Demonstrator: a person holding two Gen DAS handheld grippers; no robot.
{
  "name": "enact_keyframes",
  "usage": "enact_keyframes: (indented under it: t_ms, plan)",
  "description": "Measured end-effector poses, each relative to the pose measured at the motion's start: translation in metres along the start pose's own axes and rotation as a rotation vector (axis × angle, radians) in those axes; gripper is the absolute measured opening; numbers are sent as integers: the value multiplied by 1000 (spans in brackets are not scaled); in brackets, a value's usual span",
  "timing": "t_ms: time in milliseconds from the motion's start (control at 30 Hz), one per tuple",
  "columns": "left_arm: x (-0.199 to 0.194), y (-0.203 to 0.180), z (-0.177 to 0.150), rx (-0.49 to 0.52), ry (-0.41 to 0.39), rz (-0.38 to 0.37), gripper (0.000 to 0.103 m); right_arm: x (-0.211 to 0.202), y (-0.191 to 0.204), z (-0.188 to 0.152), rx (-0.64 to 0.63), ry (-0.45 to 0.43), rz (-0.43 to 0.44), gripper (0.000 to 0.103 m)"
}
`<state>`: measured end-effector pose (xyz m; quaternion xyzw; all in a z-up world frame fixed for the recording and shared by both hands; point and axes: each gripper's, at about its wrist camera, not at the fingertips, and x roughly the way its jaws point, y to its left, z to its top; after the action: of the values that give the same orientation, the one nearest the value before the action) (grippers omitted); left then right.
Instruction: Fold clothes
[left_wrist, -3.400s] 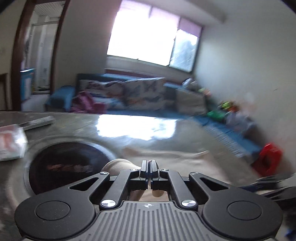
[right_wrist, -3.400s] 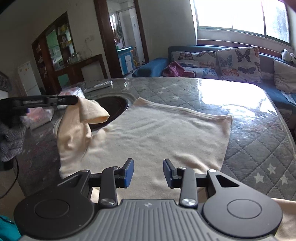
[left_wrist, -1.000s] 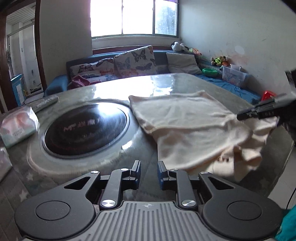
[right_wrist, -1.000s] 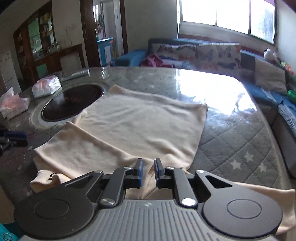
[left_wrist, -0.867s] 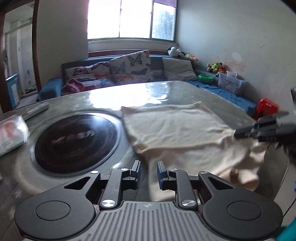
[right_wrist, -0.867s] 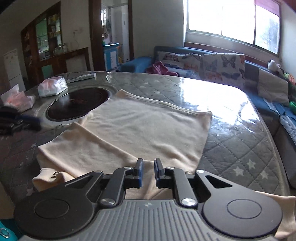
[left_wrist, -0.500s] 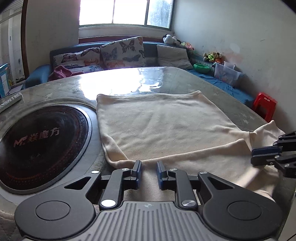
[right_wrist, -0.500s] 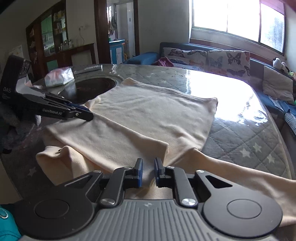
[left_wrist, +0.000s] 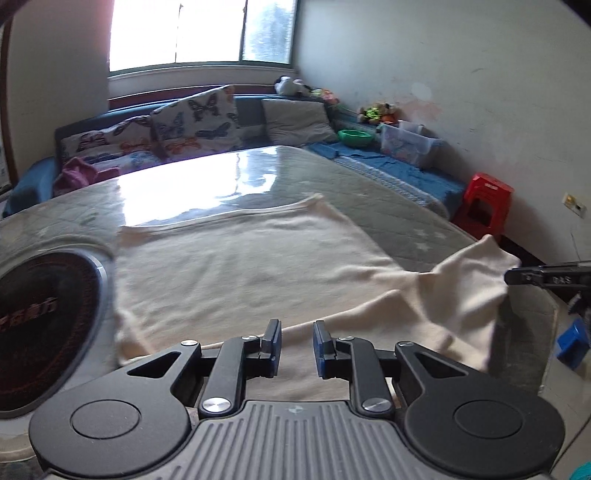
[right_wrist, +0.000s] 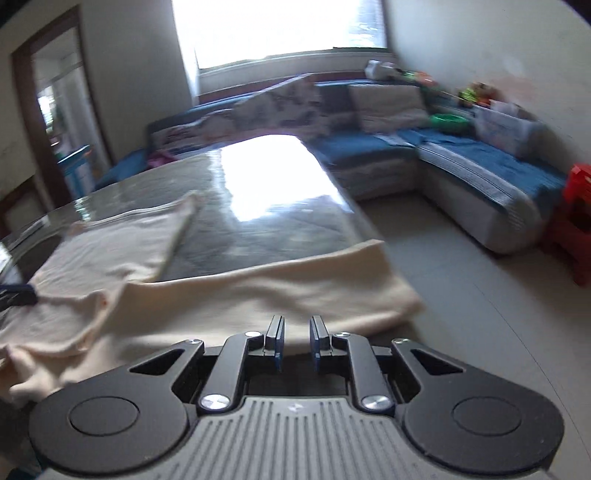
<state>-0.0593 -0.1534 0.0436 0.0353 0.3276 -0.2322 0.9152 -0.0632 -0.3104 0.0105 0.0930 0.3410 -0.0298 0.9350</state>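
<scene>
Our left gripper (left_wrist: 296, 349) and right gripper (right_wrist: 296, 341) both had jaws apart, and the cream shirt (left_wrist: 236, 273) lay just ahead on the table (left_wrist: 388, 192), its sleeve (right_wrist: 280, 291) stretched along the near edge, nearer our right gripper.

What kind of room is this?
Probably a home living room: a blue sofa with butterfly cushions runs under a big window, and a cream garment lies on the table.

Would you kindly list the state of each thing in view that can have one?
Cream garment: spread flat on the table, right sleeve draped over the edge.
Left gripper: open, over the garment's near edge.
Right gripper: open, over the sleeve.
</scene>
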Motion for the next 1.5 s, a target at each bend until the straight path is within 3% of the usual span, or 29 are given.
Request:
enact_keyframes:
  t_ms: [167, 433, 500, 567, 633, 900, 1000, 1167, 1333, 1500]
  plan:
    - [10, -24, 2, 30, 11, -46, 21, 0, -32, -2, 97, -31, -83, 20]
    - [19, -55, -1, 91, 24, -91, 23, 11, -48, -1, 150, -65, -98, 26]
    - [21, -58, -2, 96, 31, -95, 24, 12, -50, -2, 158, -75, -99, 24]
    - [24, -61, -3, 102, 37, -95, 24, 12, -51, -2, 160, -84, -99, 7]
    - [25, -63, -4, 109, 41, -92, 24, 10, -54, -2, 178, -97, -104, 5]
    - [29, -66, -5, 127, 45, -85, 27, 9, -62, -6, 197, -105, -117, 5]
    - [26, -66, -3, 121, 36, -83, 28, 6, -65, -6, 224, -119, -105, 13]
    - [25, -73, -2, 132, 23, -98, 31, 7, -67, -7, 236, -118, -102, 14]
    - [28, -80, -7, 160, 31, -91, 32, 6, -67, -5, 231, -134, -96, 5]
    - [27, -82, -9, 166, 25, -95, 36, -7, -64, 6, 221, -180, -79, 4]
